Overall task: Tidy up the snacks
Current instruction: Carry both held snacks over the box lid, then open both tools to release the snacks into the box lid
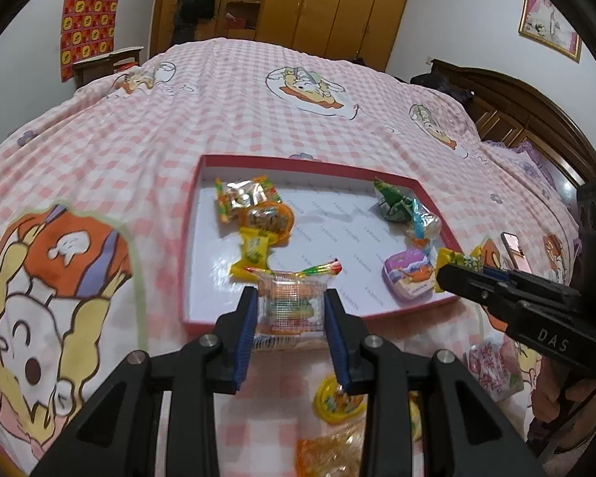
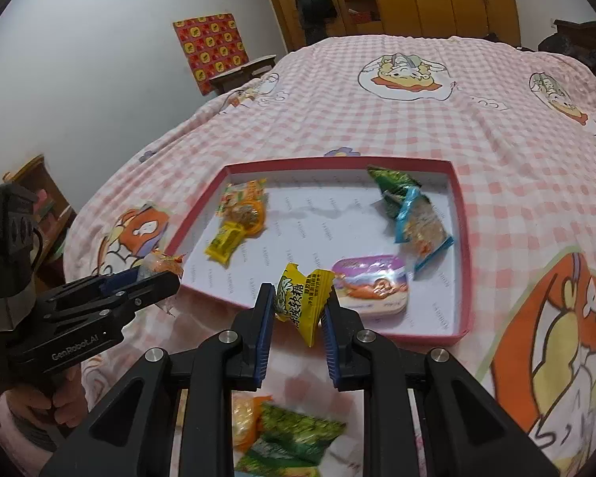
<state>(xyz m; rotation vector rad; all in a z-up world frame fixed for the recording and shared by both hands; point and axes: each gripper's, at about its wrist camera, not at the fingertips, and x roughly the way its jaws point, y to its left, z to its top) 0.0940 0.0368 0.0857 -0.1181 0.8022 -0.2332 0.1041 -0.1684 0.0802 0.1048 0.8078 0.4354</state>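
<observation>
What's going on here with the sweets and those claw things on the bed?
A person is sorting snacks into a red-rimmed box on the bed. The left claw grips a clear-wrapped candy, the right claw a yellow candy, both near the box's front edge. Several snacks already lie inside; more wait on the blanket.

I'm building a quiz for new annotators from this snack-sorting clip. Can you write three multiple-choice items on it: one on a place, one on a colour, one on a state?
1. Where does the purple tin lie?
A. In the red-rimmed tray
B. On the quilt outside the tray
C. In the wardrobe

2. What colour is the candy wrapper in the right gripper?
A. Blue
B. Yellow
C. White

3. What is the left gripper doing?
A. Standing open and empty
B. Resting inside the tray
C. Gripping a clear snack packet

Answers:
1 A, the tin sits on the white floor of the tray, near its front wall.
2 B, yellow with green print.
3 C, its pads press both sides of the clear snack packet.
</observation>
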